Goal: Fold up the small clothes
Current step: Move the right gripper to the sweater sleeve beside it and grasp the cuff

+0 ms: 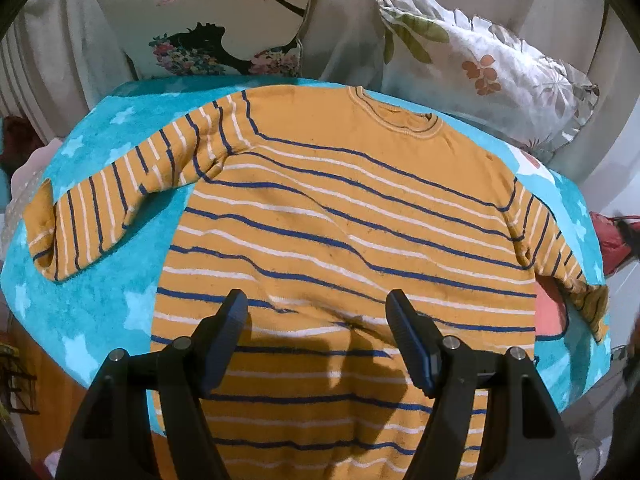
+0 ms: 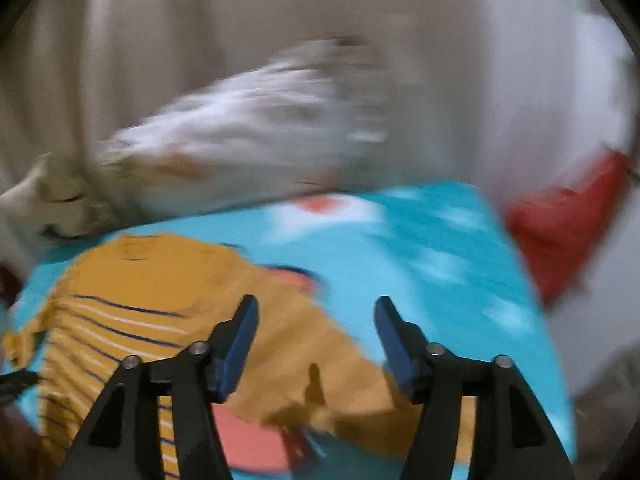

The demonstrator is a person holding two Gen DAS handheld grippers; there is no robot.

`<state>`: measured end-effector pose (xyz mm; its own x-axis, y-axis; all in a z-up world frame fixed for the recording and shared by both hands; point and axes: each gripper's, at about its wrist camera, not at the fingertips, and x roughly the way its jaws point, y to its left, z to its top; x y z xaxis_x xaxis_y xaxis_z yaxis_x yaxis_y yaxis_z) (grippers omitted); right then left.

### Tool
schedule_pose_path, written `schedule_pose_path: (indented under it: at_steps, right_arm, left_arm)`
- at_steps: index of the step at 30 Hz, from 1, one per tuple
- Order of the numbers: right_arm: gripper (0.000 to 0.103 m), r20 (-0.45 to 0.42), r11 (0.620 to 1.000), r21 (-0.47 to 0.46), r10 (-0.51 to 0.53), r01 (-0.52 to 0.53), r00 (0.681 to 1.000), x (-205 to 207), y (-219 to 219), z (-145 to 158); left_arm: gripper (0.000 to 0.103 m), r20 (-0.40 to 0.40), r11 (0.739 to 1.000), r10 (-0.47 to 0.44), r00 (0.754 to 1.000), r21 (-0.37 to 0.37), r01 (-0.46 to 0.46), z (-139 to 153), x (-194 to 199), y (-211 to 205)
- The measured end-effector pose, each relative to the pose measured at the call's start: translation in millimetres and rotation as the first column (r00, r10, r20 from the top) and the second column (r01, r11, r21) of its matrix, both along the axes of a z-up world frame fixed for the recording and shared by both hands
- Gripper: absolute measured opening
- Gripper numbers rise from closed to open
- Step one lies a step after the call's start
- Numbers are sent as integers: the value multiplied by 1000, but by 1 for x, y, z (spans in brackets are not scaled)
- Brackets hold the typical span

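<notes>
Both grippers stand with jaws spread and nothing between them: the left gripper (image 1: pixel 316 308) hangs over the lower body of the mustard-yellow knitted sweater with blue and white stripes (image 1: pixel 340 216), while the right gripper (image 2: pixel 316 316), in a blurred view, is over its right sleeve. That sweater lies flat, sleeves out, on a turquoise star-printed towel (image 1: pixel 100 296). Beyond it, a white bird-print cushion (image 1: pixel 208 20) and a leaf-print frilled cushion (image 1: pixel 492 68) lean against beige upholstery (image 1: pixel 348 12); a red cloth (image 2: pixel 560 220) sits far right.

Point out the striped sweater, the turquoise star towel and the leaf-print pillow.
striped sweater (image 1: pixel 344 216): left wrist view, middle of its chest.
turquoise star towel (image 1: pixel 100 304): left wrist view, bare patch left of the sweater's body.
leaf-print pillow (image 1: pixel 480 68): left wrist view, middle of its face.
</notes>
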<state>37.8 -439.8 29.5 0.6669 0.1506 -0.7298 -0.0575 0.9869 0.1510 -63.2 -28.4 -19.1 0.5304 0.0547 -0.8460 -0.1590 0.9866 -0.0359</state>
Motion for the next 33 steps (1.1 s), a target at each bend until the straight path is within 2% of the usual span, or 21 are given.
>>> schedule_pose_path:
  at_steps: [2,4,9,12,13,14,15,16,19,22,24,28,30,31,32,33]
  right_arm:
    - [74,-39,994,33,101,-100,994,42,30,-18]
    - [74,-110,987,61,155,-149,982,81,54,-42]
    - [74,-239,986,72,166,-153,957,156,92,-96]
    - [73,-305,980,77,197,-182,932,172,111,-116]
    - [62,-321,974,66,226,-217,920,173,119,-121]
    - [44,-326,967,38,249,-251,912,169,127,-121]
    - [31,-322,958,2,272,-287,907,166,136,-119]
    - [5,-344,945,2,307,-326,887,166,143,-118]
    - [3,-348,936,-71,300,-344,888,176,151,-108]
    - [3,-339,943,-165,222,-290,914,199,152,-103]
    - [3,-334,952,-188,168,-240,927,216,152,-104]
    - [4,-348,947,-232,134,-224,928,219,163,-118]
    - [6,-315,960,-204,123,-194,941,214,161,-114]
    - [11,-297,971,-171,112,-168,948,208,154,-108]
    - [22,-277,979,-144,97,-141,956,201,146,-100]
    - [30,-243,987,-122,73,-106,967,189,133,-87]
  left_arm:
    - [71,-9,1000,3,1000,5,-3,-2,1,5]
    - [71,-23,1000,12,1000,4,-12,-5,1,12]
    - [71,-61,1000,24,998,4,-23,-14,1,32]
    - [71,-66,1000,29,997,-4,-30,-19,1,44]
    - [71,-66,999,34,997,-7,-35,-20,2,48]
    - [71,-66,999,40,997,-10,-41,-21,3,51]
    - [71,-65,999,46,997,-14,-47,-22,5,54]
    - [71,-65,998,57,996,-22,-58,-23,8,59]
    - [71,-67,996,77,995,-41,-80,-24,17,70]
    - [71,-72,996,77,994,-45,-80,-24,27,75]
    - [71,-78,997,68,995,-41,-72,-24,33,76]
    - [71,-89,998,47,995,-44,-51,-26,41,74]
    - [71,-99,998,36,994,-51,-41,-26,46,72]
    - [71,-99,998,32,995,-54,-37,-26,47,71]
    - [71,-102,998,28,994,-57,-33,-26,49,69]
    - [71,-100,998,24,995,-62,-30,-25,50,67]
